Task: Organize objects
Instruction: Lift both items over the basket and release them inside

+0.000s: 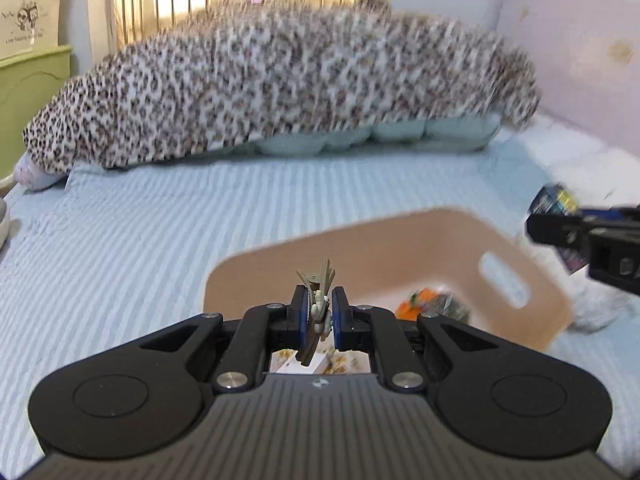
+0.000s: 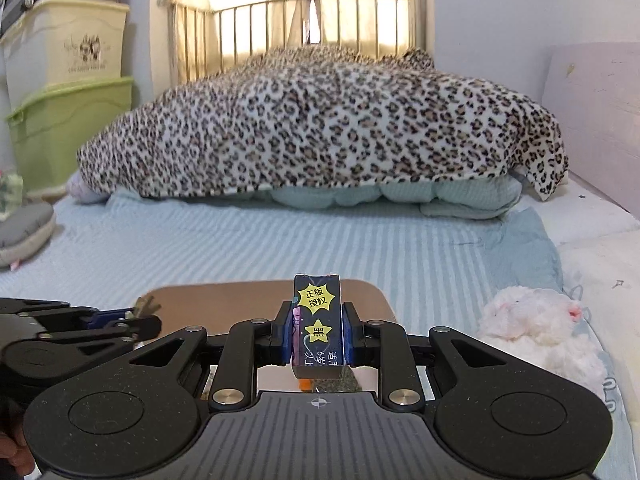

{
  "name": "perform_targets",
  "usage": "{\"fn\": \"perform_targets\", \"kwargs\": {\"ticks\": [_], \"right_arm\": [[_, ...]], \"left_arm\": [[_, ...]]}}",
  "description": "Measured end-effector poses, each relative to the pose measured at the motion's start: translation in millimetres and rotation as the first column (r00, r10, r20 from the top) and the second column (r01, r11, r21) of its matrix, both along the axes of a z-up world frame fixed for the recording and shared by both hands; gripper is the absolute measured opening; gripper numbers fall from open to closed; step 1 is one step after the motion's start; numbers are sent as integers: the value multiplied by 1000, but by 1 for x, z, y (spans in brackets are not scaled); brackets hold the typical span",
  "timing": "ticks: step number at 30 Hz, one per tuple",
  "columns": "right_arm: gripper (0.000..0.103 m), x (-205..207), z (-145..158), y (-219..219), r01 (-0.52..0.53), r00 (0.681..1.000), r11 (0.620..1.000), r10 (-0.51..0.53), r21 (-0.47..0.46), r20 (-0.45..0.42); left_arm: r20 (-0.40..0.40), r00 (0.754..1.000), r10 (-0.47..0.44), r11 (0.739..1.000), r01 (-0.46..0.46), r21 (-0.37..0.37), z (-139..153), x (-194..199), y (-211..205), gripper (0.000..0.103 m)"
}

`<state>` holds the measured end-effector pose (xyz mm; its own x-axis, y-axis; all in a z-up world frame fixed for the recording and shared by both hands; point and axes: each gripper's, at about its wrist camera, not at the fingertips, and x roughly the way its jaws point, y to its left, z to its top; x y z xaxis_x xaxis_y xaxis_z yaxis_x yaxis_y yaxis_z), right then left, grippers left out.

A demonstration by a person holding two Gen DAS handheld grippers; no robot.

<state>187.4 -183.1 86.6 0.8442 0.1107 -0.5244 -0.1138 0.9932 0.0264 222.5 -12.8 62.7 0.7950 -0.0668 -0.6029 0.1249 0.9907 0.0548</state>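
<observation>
A grey-brown hair clip [image 1: 316,304] is clenched between the pads of the left gripper [image 1: 319,312], above the near rim of a tan basket [image 1: 400,248] set on the striped blue bedspread [image 1: 140,232]. A small dark box [image 2: 318,322] is grasped upright by the right gripper [image 2: 318,340], over the same basket [image 2: 360,292]. Yellow bursts on the box are printed 正版授权 and 黑. An orange packet [image 1: 418,302] is seen inside the basket. A white plush toy [image 2: 532,320] lies near the bed's right edge.

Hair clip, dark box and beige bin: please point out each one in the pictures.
hair clip [image 1: 318,280], left wrist view, its toothed tip.
dark box [image 2: 318,320], right wrist view, its printed front face.
beige bin [image 1: 440,236], left wrist view, its far inner wall.
</observation>
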Motion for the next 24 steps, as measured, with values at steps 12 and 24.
{"fn": "perform_targets", "kwargs": {"ticks": [12, 24], "right_arm": [[22, 55, -66, 19, -6, 978, 997, -10, -79, -209], [57, 49, -78, 24, -6, 966, 994, -23, -112, -258]], "left_arm": [[-289, 956, 43, 999, -33, 42, -61, 47, -1, 13], [-273, 959, 75, 996, -62, 57, -46, 34, 4, 67]]}}
